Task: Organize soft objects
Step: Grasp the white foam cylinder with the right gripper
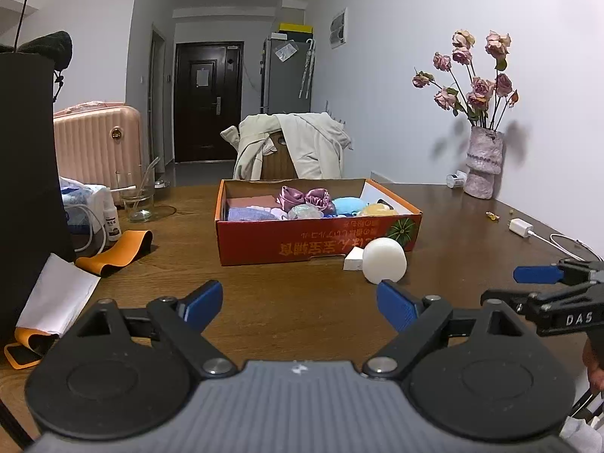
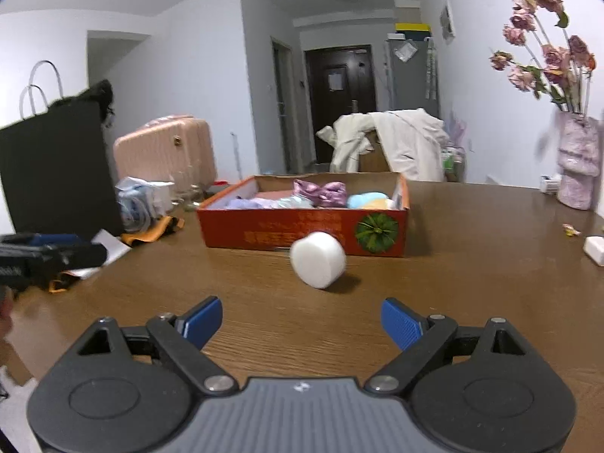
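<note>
Wooden table (image 2: 472, 264) bears a smooth white rounded foam lump (image 2: 318, 259) lying before the red box (image 2: 302, 232)

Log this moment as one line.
left tool open, empty | right tool open, empty | white foam ball on table before red box

Both wrist views look low across the table (image 1: 302, 302) toward the box (image 2: 302, 234).
</note>
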A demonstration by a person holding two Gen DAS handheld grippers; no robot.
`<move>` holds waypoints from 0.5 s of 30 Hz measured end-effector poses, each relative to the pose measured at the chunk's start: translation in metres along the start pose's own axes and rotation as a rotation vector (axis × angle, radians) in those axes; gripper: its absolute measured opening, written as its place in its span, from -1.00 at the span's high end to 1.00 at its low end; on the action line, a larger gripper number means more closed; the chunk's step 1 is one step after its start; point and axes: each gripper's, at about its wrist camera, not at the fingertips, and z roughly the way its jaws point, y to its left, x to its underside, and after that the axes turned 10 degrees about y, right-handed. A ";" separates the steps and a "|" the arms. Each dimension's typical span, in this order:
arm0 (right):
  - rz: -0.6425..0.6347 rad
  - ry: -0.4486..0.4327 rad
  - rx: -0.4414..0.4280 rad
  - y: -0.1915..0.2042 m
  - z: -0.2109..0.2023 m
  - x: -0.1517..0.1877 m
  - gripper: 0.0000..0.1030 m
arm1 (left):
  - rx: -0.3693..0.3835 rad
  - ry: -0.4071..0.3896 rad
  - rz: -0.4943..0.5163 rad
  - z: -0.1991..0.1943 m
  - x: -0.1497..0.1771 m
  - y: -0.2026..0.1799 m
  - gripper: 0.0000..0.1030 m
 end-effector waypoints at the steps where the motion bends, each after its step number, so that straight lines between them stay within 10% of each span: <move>1: 0.005 -0.001 -0.005 -0.001 0.000 0.001 -0.77 | 0.002 0.002 -0.001 0.002 -0.001 -0.001 -0.76; 15: -0.013 0.031 -0.015 -0.013 0.055 -0.033 -0.72 | 0.005 0.089 0.011 0.060 -0.012 -0.001 -0.76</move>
